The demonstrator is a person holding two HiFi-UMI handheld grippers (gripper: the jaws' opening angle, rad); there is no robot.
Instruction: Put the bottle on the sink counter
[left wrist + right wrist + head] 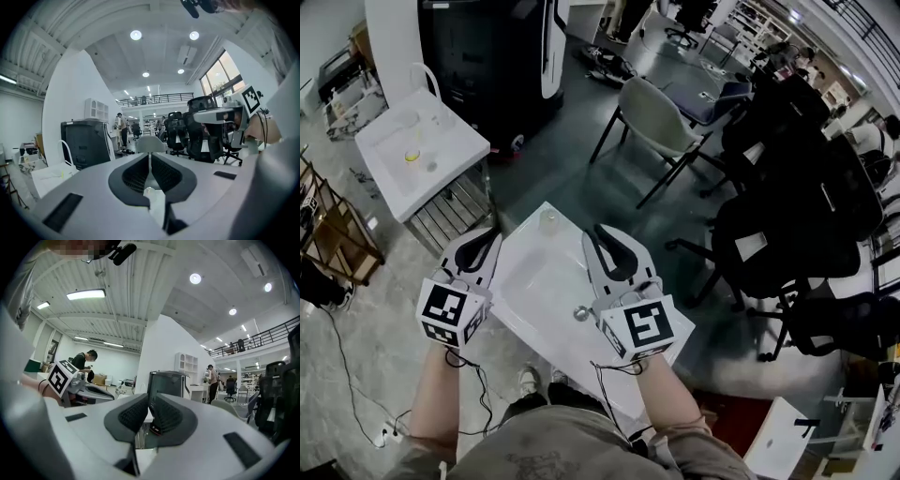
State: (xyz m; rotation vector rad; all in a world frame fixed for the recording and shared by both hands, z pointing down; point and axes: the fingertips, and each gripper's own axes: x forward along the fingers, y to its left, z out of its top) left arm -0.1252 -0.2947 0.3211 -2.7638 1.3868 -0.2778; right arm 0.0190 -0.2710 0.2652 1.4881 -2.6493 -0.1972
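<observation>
Both grippers hover over a white sink counter [546,281] right in front of me. My left gripper [492,232] is shut and holds nothing; its tips [150,155] meet in the left gripper view. My right gripper [593,229] also has its jaws together with nothing held, and its tips [149,397] meet in the right gripper view. A small clear round thing [548,218], perhaps a bottle seen from above, stands on the counter's far corner between the two grippers. I cannot tell for sure what it is.
A second white sink unit [422,150] stands at the far left with a curved tap [427,80] and a clear vessel with yellow in it [412,148]. A grey chair [661,117] and black office chairs [787,216] crowd the right. A black cabinet [492,56] stands behind.
</observation>
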